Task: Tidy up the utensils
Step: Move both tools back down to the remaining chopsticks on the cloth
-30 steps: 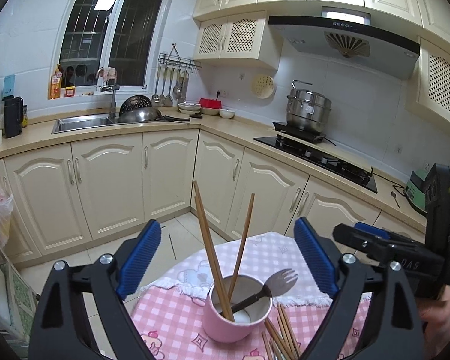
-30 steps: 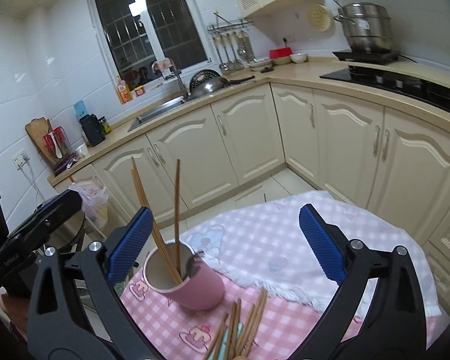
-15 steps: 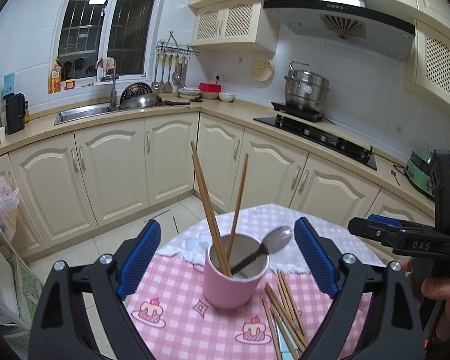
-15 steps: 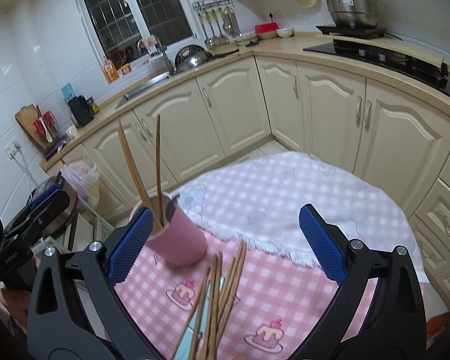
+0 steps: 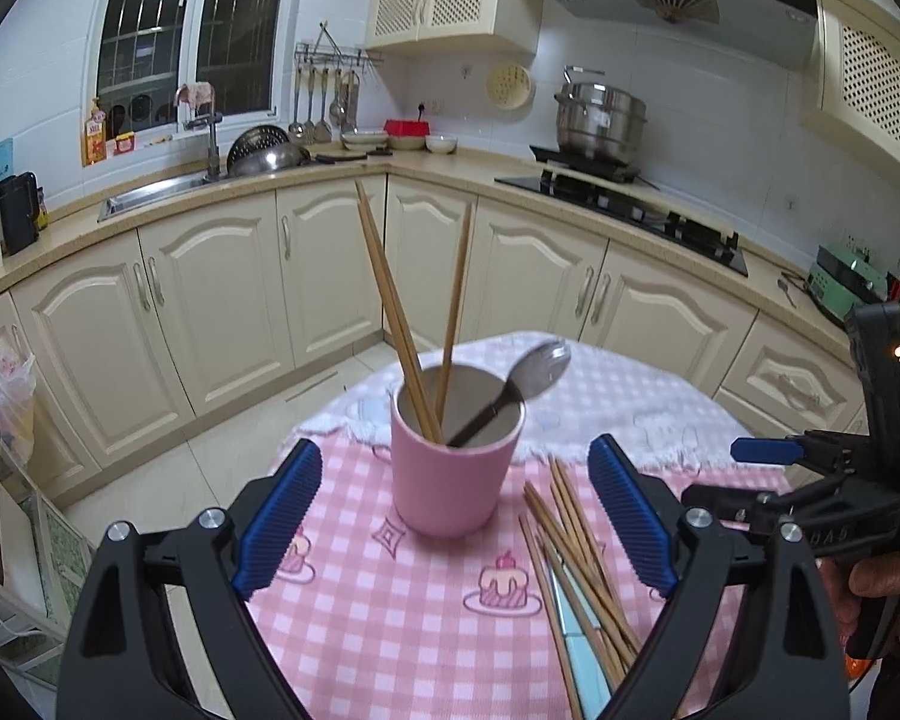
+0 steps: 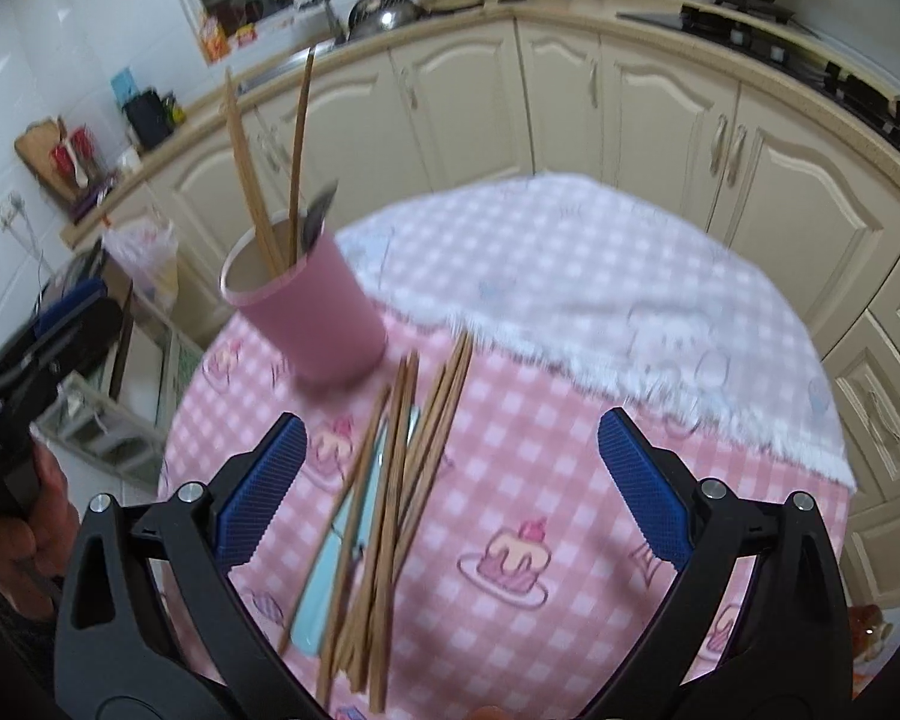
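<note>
A pink cup (image 5: pixel 450 468) stands on the round table with the pink checked cloth (image 5: pixel 390 630). It holds three wooden chopsticks (image 5: pixel 390 300) and a metal spoon (image 5: pixel 531 369). Several loose chopsticks (image 5: pixel 576 546) and a light-blue utensil (image 5: pixel 579 630) lie to its right. My left gripper (image 5: pixel 456 519) is open, just in front of the cup. My right gripper (image 6: pixel 450 492) is open above the loose chopsticks (image 6: pixel 390 480), with the cup (image 6: pixel 312 312) to its upper left. It also shows at the right of the left wrist view (image 5: pixel 810 480).
Cream kitchen cabinets (image 5: pixel 222 300) and a counter with a sink (image 5: pixel 156 192) and a stove (image 5: pixel 624 204) curve behind the table. A white fringed cloth (image 6: pixel 570 276) covers the table's far half. A plastic bag (image 5: pixel 0 384) hangs at the left.
Both grippers have drawn back and tilted down toward the table. The cup and loose chopsticks now sit higher and larger in both views. Both grippers stay open.
</note>
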Available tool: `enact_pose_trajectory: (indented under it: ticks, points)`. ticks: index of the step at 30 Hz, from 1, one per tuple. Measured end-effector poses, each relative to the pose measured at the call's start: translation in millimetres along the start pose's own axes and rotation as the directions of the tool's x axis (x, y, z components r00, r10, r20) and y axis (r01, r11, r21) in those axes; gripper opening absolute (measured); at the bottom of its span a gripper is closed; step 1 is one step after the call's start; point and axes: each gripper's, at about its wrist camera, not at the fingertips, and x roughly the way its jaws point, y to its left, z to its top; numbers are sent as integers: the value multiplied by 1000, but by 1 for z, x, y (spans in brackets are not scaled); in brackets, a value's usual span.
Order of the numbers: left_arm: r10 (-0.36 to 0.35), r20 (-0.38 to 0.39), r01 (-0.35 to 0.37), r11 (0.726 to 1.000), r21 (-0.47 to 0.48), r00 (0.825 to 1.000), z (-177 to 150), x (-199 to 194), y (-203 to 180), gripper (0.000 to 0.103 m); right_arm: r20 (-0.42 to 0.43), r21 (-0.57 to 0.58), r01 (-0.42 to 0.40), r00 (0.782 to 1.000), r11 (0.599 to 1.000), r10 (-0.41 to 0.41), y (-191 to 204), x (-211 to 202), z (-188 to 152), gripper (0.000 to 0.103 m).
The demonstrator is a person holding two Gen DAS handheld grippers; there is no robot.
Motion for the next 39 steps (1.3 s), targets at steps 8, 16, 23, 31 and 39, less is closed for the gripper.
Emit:
enact_pose_trajectory:
  ticks: [8, 16, 23, 31, 39]
  points:
    - [8, -89, -8, 1000, -2, 996, -23, 17, -2, 89, -141, -58, -25, 990, 998, 17, 12, 34, -31, 72]
    - [13, -192, -13, 1000, -1, 981, -48, 39, -3, 89, -223, -74, -57, 974, 996, 39, 21, 57, -47, 40]
    - [0, -249, 2, 1000, 6, 968, -64, 51, -9, 89, -233, -83, -55, 972, 995, 35, 21, 61, -51, 35]
    - [3, -341, 16, 998, 53, 940, -85, 72, -24, 89, -238, -79, -64, 970, 995, 43, 20, 61, -50, 35]
    - [-1, -407, 27, 998, 59, 913, -98, 90, -28, 89, -239, -63, -57, 970, 996, 41, 15, 64, -50, 34]
